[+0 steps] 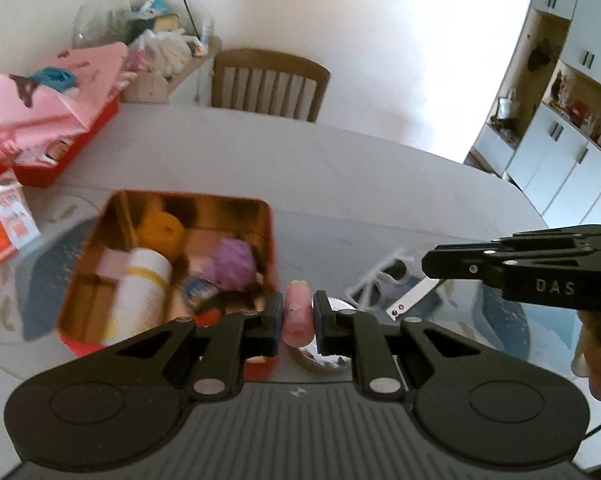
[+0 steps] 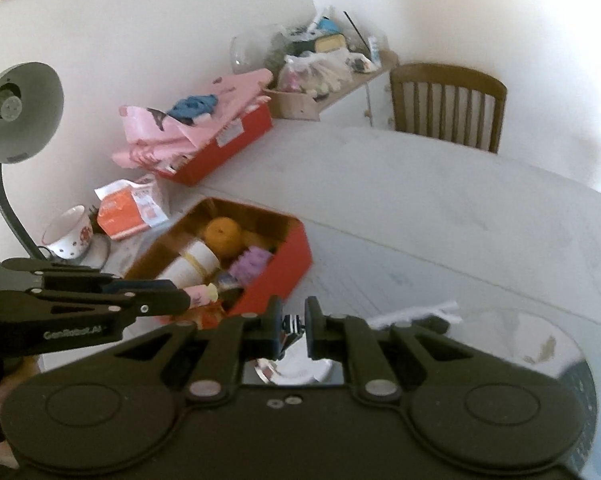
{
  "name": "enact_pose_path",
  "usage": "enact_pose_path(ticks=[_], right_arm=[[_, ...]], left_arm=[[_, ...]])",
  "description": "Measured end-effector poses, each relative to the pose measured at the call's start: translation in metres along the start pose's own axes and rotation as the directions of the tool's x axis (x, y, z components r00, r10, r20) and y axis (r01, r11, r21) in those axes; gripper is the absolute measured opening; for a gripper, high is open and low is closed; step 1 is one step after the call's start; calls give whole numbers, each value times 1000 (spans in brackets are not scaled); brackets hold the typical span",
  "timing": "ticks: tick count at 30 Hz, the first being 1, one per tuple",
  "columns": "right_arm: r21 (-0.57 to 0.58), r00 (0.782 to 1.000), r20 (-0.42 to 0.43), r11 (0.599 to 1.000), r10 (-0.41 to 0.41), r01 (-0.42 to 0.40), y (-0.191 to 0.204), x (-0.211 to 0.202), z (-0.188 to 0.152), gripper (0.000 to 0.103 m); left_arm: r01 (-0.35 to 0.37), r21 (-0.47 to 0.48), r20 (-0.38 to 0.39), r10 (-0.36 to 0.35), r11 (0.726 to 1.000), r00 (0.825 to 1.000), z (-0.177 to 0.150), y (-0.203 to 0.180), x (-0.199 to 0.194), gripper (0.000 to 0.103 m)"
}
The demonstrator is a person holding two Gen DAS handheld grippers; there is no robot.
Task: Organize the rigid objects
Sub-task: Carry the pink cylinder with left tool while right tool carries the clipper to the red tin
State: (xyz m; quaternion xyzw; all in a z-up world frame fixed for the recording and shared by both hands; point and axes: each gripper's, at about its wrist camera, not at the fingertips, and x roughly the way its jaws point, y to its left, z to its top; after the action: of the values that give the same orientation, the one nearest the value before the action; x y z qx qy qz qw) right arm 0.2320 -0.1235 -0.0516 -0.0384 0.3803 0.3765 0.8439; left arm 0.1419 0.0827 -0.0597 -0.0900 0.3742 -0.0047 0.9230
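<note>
Two grippers work over the table (image 1: pixel 380 168), near its front edge. The left gripper (image 1: pixel 297 314) has its jaws closed to a narrow gap on a pink tube (image 1: pixel 297 314), gripped across its width so that it can be carried. The tube's long axis runs along the fingers, pointing away from the camera; it hangs just beside the near right corner of the red tin (image 1: pixel 172 260), probably bound for that tin, which already holds a white bottle (image 1: pixel 140 292) and an orange ball (image 1: pixel 162 232). The right gripper (image 2: pixel 293 328) has its jaws nearly closed on a small striped piece (image 2: pixel 293 326), too blurred to identify. White glasses (image 1: pixel 380 280) lie right of the tin.
</note>
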Motion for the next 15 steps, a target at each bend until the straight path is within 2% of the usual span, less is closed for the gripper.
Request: enact_pose_path(ticks=[8,15], right_arm=[[-39,1000,13,999,21,-21,38,26,21,11],[-72,1000,-15,997,17,-18,65,57,27,11]], left_arm=[[-55,-11,28,56,998,998,15,47,-1,15],[-104,-15,22,105,994,994,20,88,9,15]])
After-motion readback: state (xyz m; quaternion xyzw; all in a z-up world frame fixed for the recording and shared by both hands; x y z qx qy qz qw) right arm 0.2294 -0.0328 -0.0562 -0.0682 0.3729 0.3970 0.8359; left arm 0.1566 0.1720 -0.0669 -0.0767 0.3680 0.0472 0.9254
